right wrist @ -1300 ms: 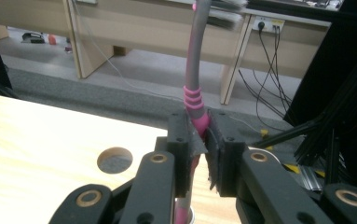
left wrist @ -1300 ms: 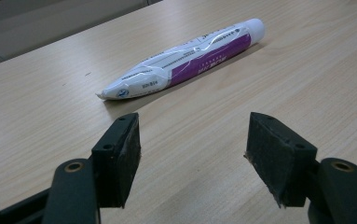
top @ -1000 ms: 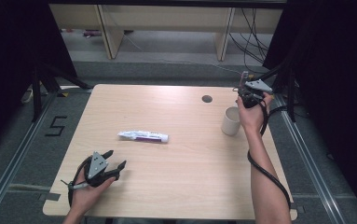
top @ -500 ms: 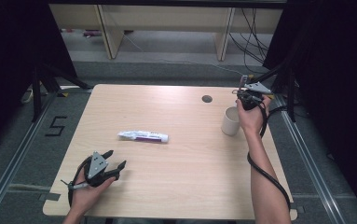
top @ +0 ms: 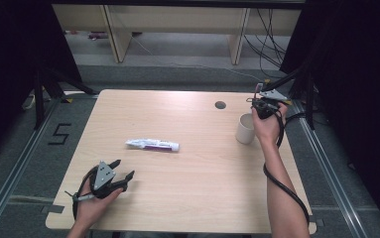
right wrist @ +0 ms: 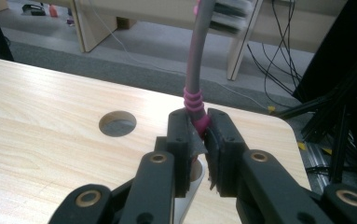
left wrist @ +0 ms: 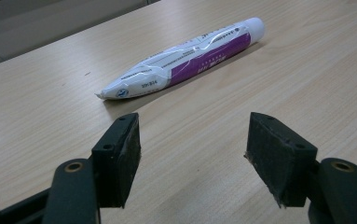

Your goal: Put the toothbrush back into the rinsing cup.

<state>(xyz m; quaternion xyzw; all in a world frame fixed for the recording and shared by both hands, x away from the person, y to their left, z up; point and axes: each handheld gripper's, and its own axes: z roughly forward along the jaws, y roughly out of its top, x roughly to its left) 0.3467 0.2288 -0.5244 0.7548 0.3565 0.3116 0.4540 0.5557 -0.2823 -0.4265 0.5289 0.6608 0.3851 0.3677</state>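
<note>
While the right gripper (right wrist: 203, 140) clamps its jaws tight on the pink-and-grey handle of a toothbrush (right wrist: 195, 79), it holds the brush upright directly above a white cup (top: 245, 129) near the table's (top: 187, 198) far right edge. The brush head, blurred in the right gripper view, points up and away from the cup. At the near left corner, the left gripper (left wrist: 192, 140) rests with jaws spread wide and empty, aimed at a white-and-purple toothpaste tube (left wrist: 185, 56) lying flat at mid-table, a little ahead of the pads. The brush appears to be either leaving or entering the cup; which cannot be told. A likely next move calls for the left gripper to advance and close across the tube's body.
</note>
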